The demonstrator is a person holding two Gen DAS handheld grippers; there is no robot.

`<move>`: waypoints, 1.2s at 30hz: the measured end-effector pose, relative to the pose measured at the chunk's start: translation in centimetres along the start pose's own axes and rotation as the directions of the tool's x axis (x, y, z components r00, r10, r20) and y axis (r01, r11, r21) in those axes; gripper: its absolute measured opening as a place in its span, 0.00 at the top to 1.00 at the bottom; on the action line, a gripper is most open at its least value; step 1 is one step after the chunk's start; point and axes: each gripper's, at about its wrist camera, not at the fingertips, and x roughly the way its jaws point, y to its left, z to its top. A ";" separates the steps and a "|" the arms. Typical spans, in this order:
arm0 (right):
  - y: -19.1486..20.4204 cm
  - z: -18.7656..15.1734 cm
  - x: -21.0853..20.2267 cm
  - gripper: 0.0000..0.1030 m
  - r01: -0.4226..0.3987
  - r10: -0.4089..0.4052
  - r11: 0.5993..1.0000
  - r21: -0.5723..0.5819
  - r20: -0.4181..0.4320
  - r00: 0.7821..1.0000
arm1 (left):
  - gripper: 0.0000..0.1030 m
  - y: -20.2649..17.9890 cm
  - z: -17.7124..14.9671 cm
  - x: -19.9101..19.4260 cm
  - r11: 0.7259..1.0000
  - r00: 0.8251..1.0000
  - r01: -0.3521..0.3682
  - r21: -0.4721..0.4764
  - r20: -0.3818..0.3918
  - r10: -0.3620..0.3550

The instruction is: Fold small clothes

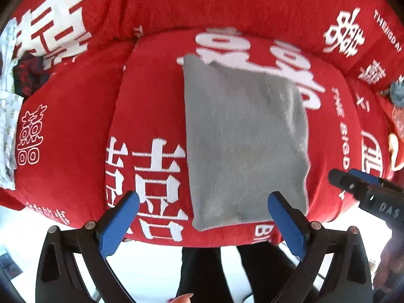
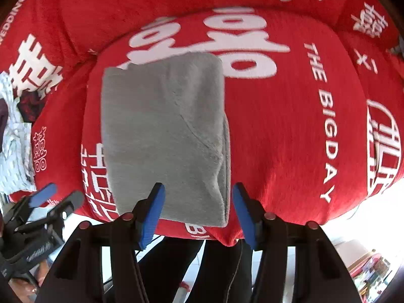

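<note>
A grey fleece garment (image 1: pixel 242 136) lies folded into a rectangle on the red seat cushion (image 1: pixel 151 96); it also shows in the right wrist view (image 2: pixel 164 131). My left gripper (image 1: pixel 203 205) is open and empty, hovering above the garment's near left edge. My right gripper (image 2: pixel 198 199) is open and empty, its fingers either side of the garment's near right corner, not touching it. The right gripper (image 1: pixel 366 189) shows at the right edge of the left wrist view, and the left gripper (image 2: pixel 45 202) at the lower left of the right wrist view.
The red sofa cover (image 2: pixel 290 101) has white lettering. A pile of white patterned and dark clothes (image 1: pixel 10 101) lies at the left, also seen in the right wrist view (image 2: pixel 17 139). More cloth (image 1: pixel 396 93) sits at the right. The person's dark legs (image 1: pixel 227 272) stand below the seat's front edge.
</note>
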 end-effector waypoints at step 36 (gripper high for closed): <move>2.6 -0.2 -4.2 0.19 0.173 -0.169 0.984 -0.030 0.107 0.980 | 0.01 -0.1 0.7 -3.2 0.988 0.988 -0.152 0.006 0.034 0.151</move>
